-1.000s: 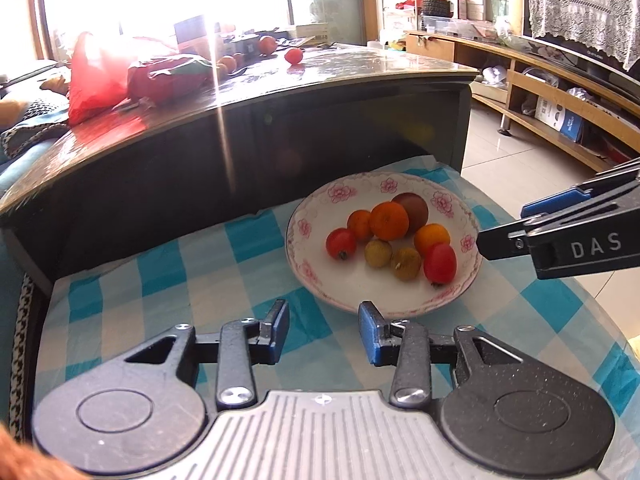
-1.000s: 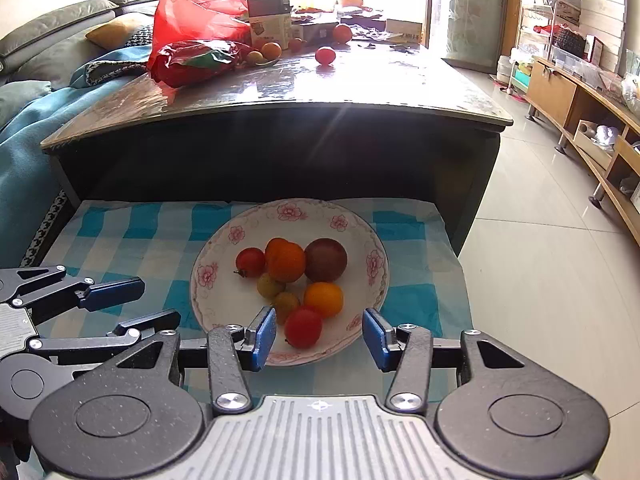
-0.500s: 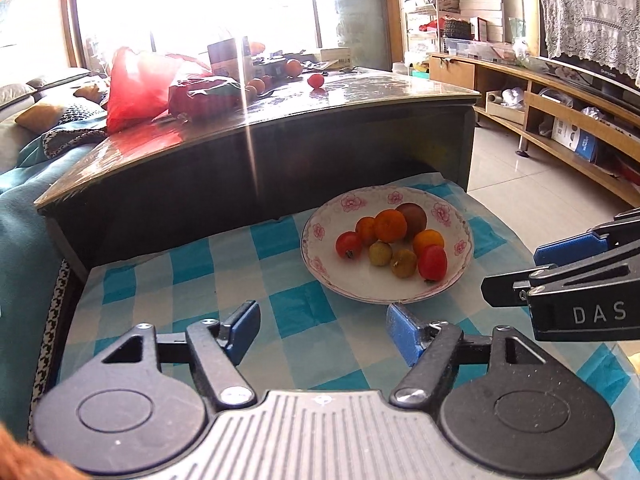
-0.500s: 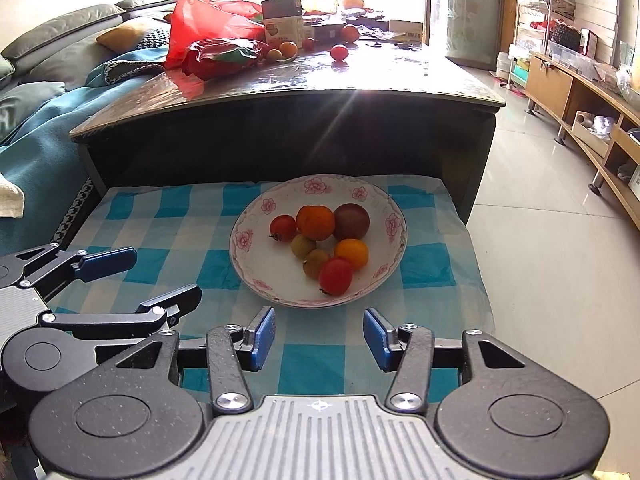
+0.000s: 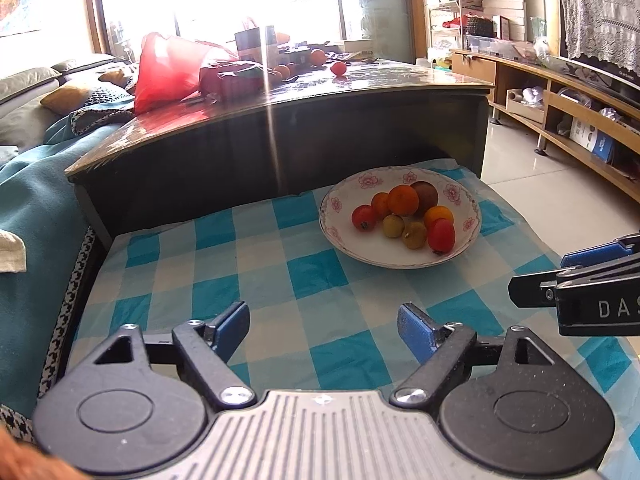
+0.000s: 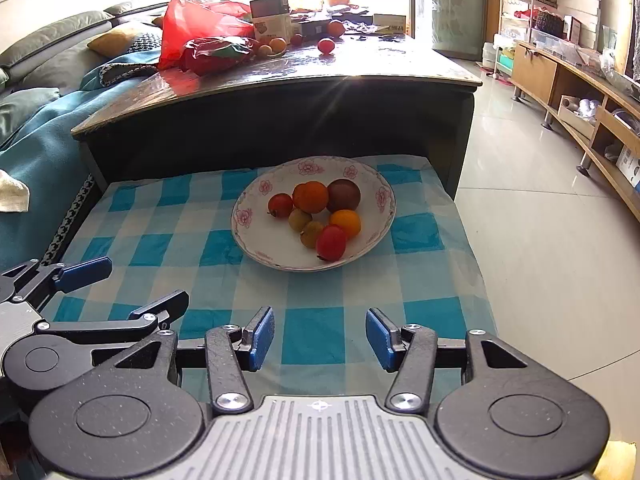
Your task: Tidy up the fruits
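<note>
A white flowered plate (image 5: 340,204) (image 6: 248,216) sits on the blue checked cloth (image 5: 224,272). It holds several fruits: an orange (image 5: 403,200) (image 6: 310,197), a dark brown round fruit (image 5: 427,196) (image 6: 344,195), red tomatoes (image 5: 441,235) (image 6: 331,243) and small yellow-green ones (image 5: 393,226). My left gripper (image 5: 322,320) (image 6: 136,286) hovers over the cloth, short of the plate and to its left; its jaws are opening wide with nothing between them. My right gripper (image 6: 320,330) (image 5: 580,276) hangs near the cloth's front, jaws opening slightly, also empty.
A dark coffee table (image 6: 280,92) rises just behind the cloth, with a red bag (image 6: 188,28), a box and loose fruit (image 6: 326,46) on top. A sofa with a teal blanket (image 5: 36,200) is on the left. Tiled floor (image 6: 540,220) and a wooden cabinet (image 6: 560,76) are on the right.
Both grippers have drawn back from the plate, which now looks farther and smaller. The left jaws have spread from nearly shut to wide. The right jaws widened slightly.
</note>
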`<act>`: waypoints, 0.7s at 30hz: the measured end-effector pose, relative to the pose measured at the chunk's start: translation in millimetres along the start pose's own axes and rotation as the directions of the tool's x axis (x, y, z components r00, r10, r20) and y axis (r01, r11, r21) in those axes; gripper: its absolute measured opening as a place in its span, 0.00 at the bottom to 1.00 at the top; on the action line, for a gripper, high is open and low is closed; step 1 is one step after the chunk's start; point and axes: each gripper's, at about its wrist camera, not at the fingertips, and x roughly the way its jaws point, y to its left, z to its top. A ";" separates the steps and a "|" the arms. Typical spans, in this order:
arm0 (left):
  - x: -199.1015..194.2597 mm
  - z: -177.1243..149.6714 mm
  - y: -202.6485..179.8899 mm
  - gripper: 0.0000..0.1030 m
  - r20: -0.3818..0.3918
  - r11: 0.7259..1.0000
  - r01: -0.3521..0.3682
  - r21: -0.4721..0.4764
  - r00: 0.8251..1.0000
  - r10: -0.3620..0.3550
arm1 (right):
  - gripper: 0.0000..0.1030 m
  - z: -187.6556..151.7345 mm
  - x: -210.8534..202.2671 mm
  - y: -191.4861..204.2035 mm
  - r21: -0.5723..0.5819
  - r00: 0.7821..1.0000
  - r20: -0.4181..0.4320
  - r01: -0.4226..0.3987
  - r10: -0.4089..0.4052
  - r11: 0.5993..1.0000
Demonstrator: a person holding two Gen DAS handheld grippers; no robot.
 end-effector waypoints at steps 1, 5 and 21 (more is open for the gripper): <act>-1.4 -1.4 -0.6 0.89 -0.002 1.000 -0.002 -0.002 1.000 0.002 | 0.45 -1.4 -0.6 0.4 0.002 1.000 -0.001 0.001 -0.001 1.000; -7.3 -6.7 -1.1 0.92 -0.008 1.000 -0.024 -0.009 1.000 0.024 | 0.45 -9.1 -4.5 2.1 0.008 1.000 -0.004 0.002 -0.002 1.000; -34.7 -29.7 9.5 1.00 -0.018 0.994 -0.056 -0.099 0.998 0.054 | 0.46 -38.2 -26.2 10.3 0.031 1.000 -0.004 0.013 -0.013 0.999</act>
